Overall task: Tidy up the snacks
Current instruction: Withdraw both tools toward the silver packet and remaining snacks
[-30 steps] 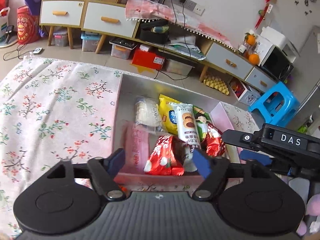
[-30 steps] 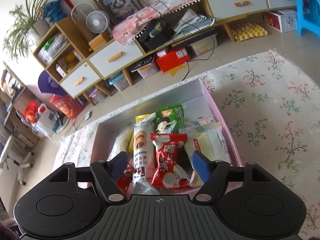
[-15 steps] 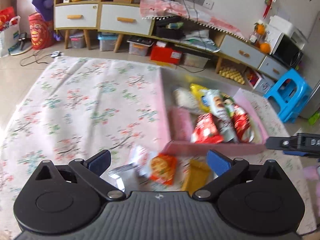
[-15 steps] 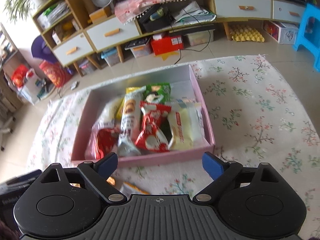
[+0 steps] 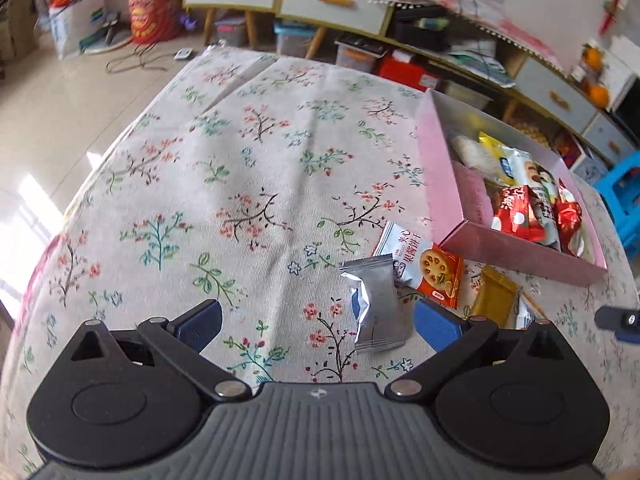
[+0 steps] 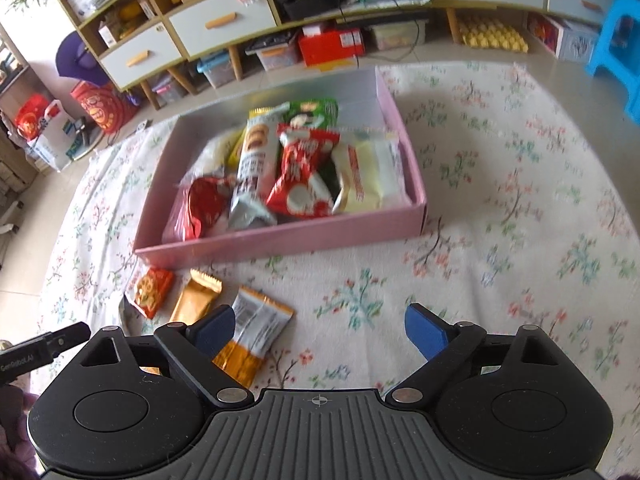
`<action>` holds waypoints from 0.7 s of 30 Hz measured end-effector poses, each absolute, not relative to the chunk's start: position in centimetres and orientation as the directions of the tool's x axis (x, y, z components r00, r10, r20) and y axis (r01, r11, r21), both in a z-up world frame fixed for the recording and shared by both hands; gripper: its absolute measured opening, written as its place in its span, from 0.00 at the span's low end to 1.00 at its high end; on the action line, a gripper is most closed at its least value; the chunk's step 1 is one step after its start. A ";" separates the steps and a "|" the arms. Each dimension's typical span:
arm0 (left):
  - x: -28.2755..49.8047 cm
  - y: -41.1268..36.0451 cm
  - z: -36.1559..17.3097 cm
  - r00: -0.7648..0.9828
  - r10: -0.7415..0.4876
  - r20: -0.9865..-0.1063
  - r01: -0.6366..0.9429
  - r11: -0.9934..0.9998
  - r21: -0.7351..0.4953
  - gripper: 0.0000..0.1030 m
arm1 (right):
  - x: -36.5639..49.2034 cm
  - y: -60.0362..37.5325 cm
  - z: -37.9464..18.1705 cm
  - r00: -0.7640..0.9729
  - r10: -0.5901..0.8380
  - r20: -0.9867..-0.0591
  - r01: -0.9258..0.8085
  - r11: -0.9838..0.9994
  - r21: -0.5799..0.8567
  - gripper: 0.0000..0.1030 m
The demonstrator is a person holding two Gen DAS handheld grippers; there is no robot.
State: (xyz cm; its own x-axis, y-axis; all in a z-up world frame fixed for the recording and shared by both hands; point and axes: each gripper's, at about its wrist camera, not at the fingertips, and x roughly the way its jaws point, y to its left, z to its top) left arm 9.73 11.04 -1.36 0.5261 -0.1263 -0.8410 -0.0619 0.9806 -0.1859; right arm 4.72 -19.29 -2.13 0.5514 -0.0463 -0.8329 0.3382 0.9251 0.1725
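A pink box (image 5: 516, 254) (image 6: 280, 240) on the floral cloth holds several snack packets. Loose packets lie on the cloth in front of it: a silver one (image 5: 376, 304), an orange-and-white biscuit one (image 5: 424, 268) (image 6: 150, 290), a gold one (image 5: 492, 296) (image 6: 196, 298) and a white-and-gold one (image 6: 252, 332). My left gripper (image 5: 318, 320) is open and empty, low over the cloth, with the silver packet just inside its right finger. My right gripper (image 6: 316, 330) is open and empty, with the white-and-gold packet by its left finger.
A floral tablecloth (image 5: 240, 184) covers the table. Cabinets with drawers (image 6: 220, 20), storage bins and a red box (image 6: 332, 44) stand behind. A blue stool (image 6: 616, 44) is at the right. The left gripper's edge (image 6: 44, 346) shows in the right view.
Both grippers have pulled back from over the pink box toward the near side and opened wider. The loose packets in front of the box have come into view.
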 end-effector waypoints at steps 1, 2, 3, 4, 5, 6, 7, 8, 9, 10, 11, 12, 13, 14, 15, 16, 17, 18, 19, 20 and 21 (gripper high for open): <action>9.7 11.0 -1.5 0.524 -0.128 -0.842 -0.069 0.979 -0.192 0.99 | 4.9 -19.1 -2.4 0.545 -0.041 -0.837 0.345 0.921 0.179 0.91; 9.7 10.7 -1.6 0.522 -0.129 -0.843 -0.068 0.979 -0.192 0.99 | 5.0 -19.0 -2.6 0.539 -0.036 -0.841 0.351 0.918 0.185 0.91; 9.7 10.4 -1.8 0.520 -0.129 -0.844 -0.061 0.980 -0.188 0.99 | 5.2 -18.8 -2.8 0.535 -0.032 -0.844 0.356 0.915 0.191 0.91; 9.8 9.9 -1.9 0.518 -0.128 -0.846 -0.051 0.982 -0.179 0.97 | 5.4 -18.6 -3.1 0.530 -0.030 -0.847 0.362 0.912 0.194 0.91; 9.8 9.6 -2.1 0.515 -0.122 -0.848 -0.043 0.985 -0.167 0.96 | 5.5 -18.4 -3.3 0.526 -0.029 -0.850 0.367 0.909 0.196 0.91; 9.9 9.2 -2.2 0.511 -0.116 -0.852 -0.036 0.987 -0.156 0.92 | 5.8 -18.1 -3.6 0.519 -0.029 -0.854 0.372 0.907 0.195 0.91; 10.1 8.9 -2.4 0.506 -0.114 -0.855 -0.030 0.988 -0.149 0.88 | 6.0 -17.9 -3.8 0.513 -0.029 -0.858 0.377 0.906 0.194 0.91; 10.2 8.7 -2.6 0.501 -0.113 -0.858 -0.026 0.989 -0.146 0.87 | 6.2 -17.6 -4.1 0.507 -0.030 -0.861 0.382 0.904 0.194 0.91; 10.3 8.5 -2.7 0.498 -0.111 -0.860 -0.024 0.990 -0.142 0.82 | 6.5 -17.4 -4.3 0.502 -0.030 -0.865 0.387 0.901 0.194 0.91; 10.5 8.3 -2.8 0.495 -0.108 -0.862 -0.023 0.990 -0.137 0.78 | 6.7 -17.2 -4.5 0.496 -0.027 -0.868 0.393 0.899 0.196 0.91; 10.6 8.2 -2.9 0.496 -0.101 -0.863 -0.024 0.991 -0.130 0.76 | 7.0 -16.9 -4.7 0.493 -0.023 -0.870 0.397 0.895 0.201 0.91; 10.7 8.1 -2.9 0.497 -0.094 -0.862 -0.025 0.992 -0.122 0.73 | 7.2 -16.8 -4.9 0.490 -0.019 -0.871 0.401 0.892 0.206 0.91; 10.7 8.0 -2.9 0.500 -0.088 -0.862 -0.024 0.993 -0.115 0.69 | 7.4 -16.6 -5.1 0.488 -0.018 -0.873 0.406 0.890 0.209 0.91; 10.8 7.9 -2.9 0.501 -0.083 -0.861 -0.022 0.994 -0.108 0.67 | 7.6 -16.3 -5.4 0.485 -0.021 -0.874 0.409 0.889 0.206 0.91; 10.8 7.8 -3.0 0.502 -0.080 -0.861 -0.019 0.994 -0.103 0.63 | 7.8 -16.1 -5.5 0.482 -0.029 -0.876 0.411 0.890 0.197 0.91; 10.8 7.8 -2.9 0.501 -0.078 -0.862 -0.015 0.995 -0.099 0.59 | 8.0 -15.8 -5.8 0.478 -0.042 -0.878 0.412 0.893 0.182 0.91; 10.8 7.8 -3.0 0.500 -0.078 -0.863 -0.009 0.995 -0.095 0.58 | 8.2 -15.4 -6.0 0.472 -0.052 -0.880 0.410 0.897 0.166 0.91; 10.7 7.9 -2.9 0.499 -0.078 -0.863 -0.003 0.996 -0.092 0.57 | 8.4 -15.1 -6.1 0.468 -0.062 -0.881 0.405 0.902 0.152 0.91; 10.7 8.0 -2.9 0.500 -0.079 -0.862 0.004 0.996 -0.089 0.53 | 8.5 -14.8 -6.3 0.467 -0.072 -0.881 0.400 0.906 0.138 0.91; 10.6 8.0 -2.9 0.500 -0.081 -0.862 0.012 0.996 -0.087 0.50 | 8.5 -14.5 -6.4 0.466 -0.083 -0.881 0.396 0.910 0.124 0.91; 10.6 8.2 -2.9 0.497 -0.080 -0.864 0.021 0.997 -0.081 0.45 | 8.6 -14.3 -6.5 0.466 -0.096 -0.880 0.392 0.914 0.107 0.91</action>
State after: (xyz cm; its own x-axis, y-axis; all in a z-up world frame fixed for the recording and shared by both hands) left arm 10.59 8.18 -2.85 0.4975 -0.0803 -0.8638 0.0205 0.9965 -0.0808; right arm 8.60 -14.27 -6.47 0.4658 -0.0964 -0.8796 0.3920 0.9137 0.1074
